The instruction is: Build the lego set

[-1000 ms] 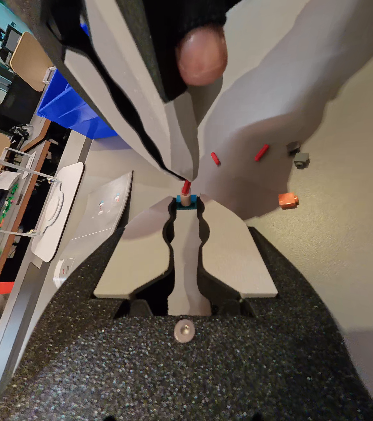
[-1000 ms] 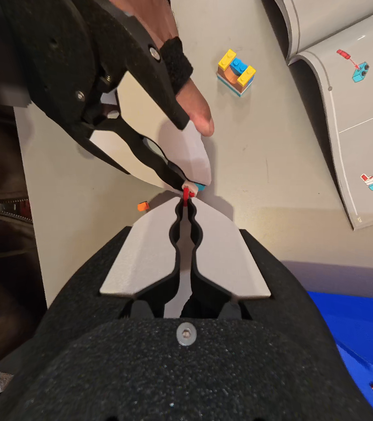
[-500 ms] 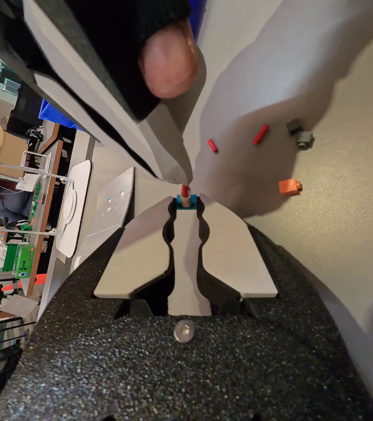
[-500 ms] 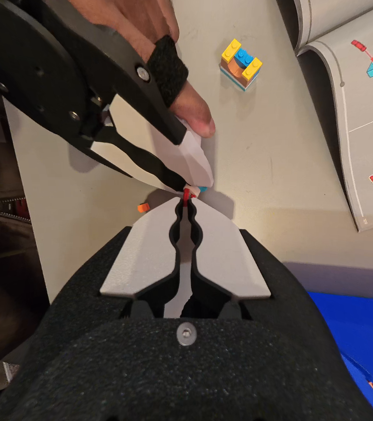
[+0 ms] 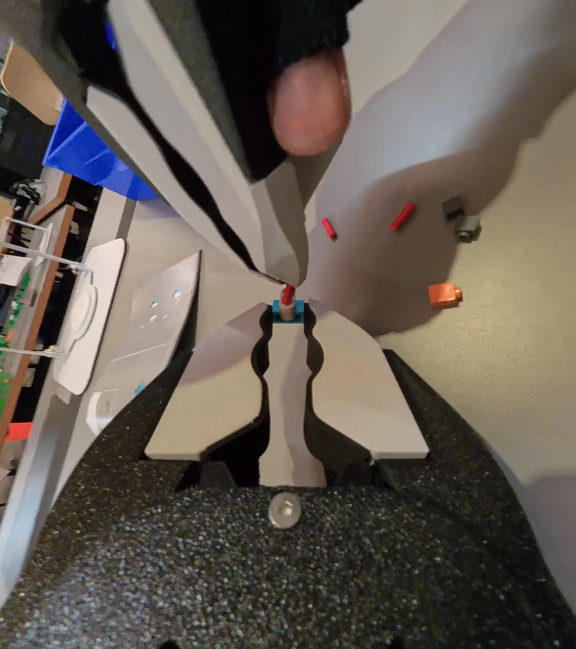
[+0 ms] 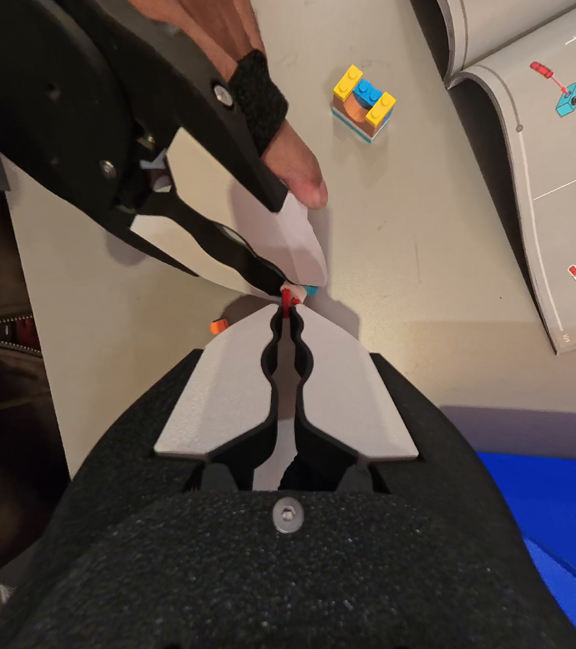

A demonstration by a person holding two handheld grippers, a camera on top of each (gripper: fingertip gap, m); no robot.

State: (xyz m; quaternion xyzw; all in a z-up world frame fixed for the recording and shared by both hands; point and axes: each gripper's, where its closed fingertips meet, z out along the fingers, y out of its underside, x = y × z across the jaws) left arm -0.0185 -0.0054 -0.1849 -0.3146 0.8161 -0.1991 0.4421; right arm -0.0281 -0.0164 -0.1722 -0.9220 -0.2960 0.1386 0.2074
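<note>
My left gripper [image 5: 288, 310] is shut on a small teal brick [image 5: 276, 314] with a pale round piece [image 5: 287, 312] on it, held above the table. My right gripper [image 6: 286, 310] is shut on a small red pin [image 6: 285, 302]. The pin's tip meets the pale piece on the teal brick [image 6: 311, 290]. In the left wrist view the red pin [image 5: 288, 294] sticks out of the right gripper's closed tips, tilted, touching the pale piece. A person's thumb [image 5: 309, 105] rests on the right gripper.
Loose on the table: two red pins [image 5: 402, 216], two grey bricks [image 5: 469, 228], an orange brick [image 5: 442, 295]. A small yellow, blue and orange build [image 6: 363, 103] stands near an open instruction booklet [image 6: 560, 175]. A blue bin [image 6: 560, 526] lies at the lower right. Both grippers' tips are close together, under 4 cm apart.
The right gripper shifted and tilted slightly over the left one. The red pin stays at the pale piece on the teal brick, now leaning a little. Both grips are unchanged.
</note>
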